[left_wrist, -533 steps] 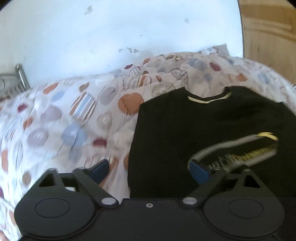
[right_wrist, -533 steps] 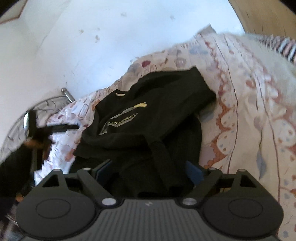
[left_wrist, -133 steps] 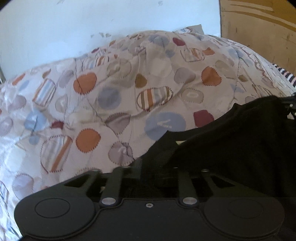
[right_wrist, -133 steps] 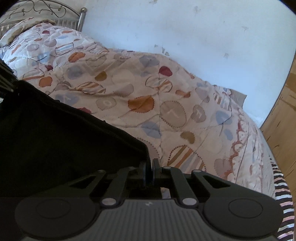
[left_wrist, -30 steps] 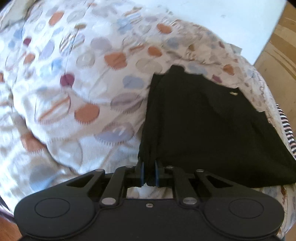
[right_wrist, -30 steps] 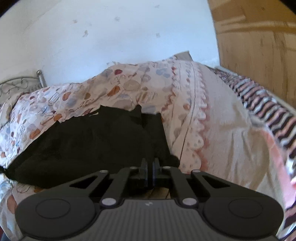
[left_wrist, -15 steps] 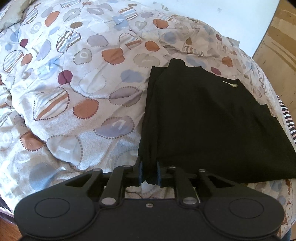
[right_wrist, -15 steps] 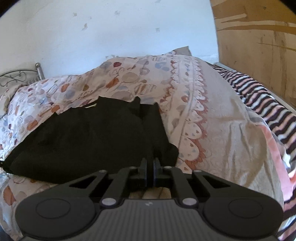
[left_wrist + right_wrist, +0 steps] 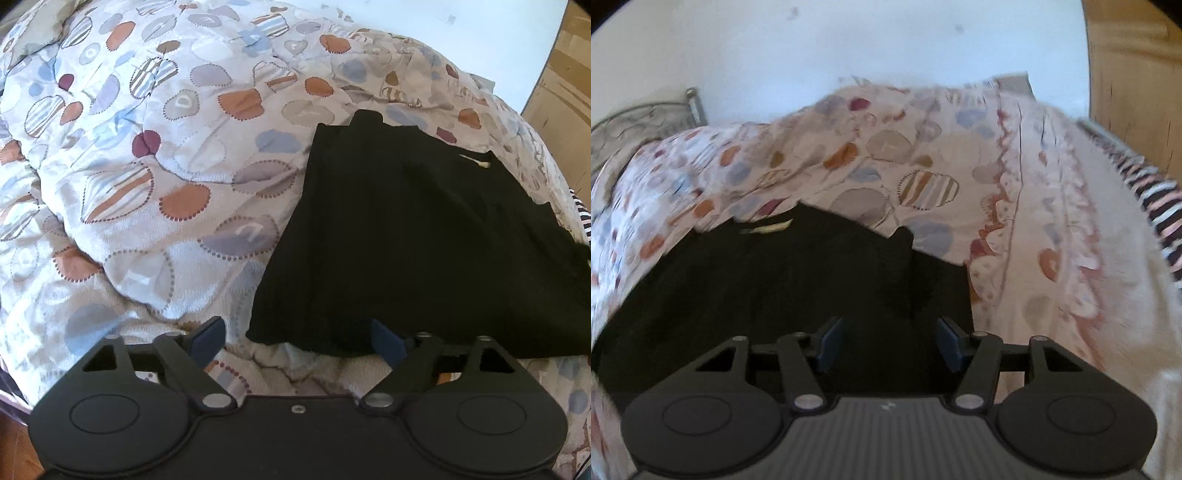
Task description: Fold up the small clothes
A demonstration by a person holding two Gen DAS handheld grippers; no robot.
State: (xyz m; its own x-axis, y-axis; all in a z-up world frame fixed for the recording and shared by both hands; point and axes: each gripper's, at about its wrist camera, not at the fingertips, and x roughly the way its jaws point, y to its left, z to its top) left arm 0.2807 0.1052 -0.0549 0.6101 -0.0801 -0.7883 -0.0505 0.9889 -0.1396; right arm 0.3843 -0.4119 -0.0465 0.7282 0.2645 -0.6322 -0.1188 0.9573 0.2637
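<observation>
Garment release after a fold. Black shirt (image 9: 424, 236) lies flat on the patterned quilt (image 9: 155, 192) of the bed, toward the right in the left wrist view, its pale neck label (image 9: 474, 161) at the far edge. Left gripper (image 9: 295, 338), clamped on the near left corner of the cloth half a second ago, now stands with fingers spread wide, that corner lying loose just beyond them. Right gripper (image 9: 888, 345), likewise pinched shut on the near right corner then, now has its fingers apart above the dark fabric (image 9: 783, 288), holding nothing. Both corners have thus been let go together, which suggests that this fold is laid down. Judged from the shirt's broad outline, further folding probably remains, calling for a fresh grasp at an edge.
</observation>
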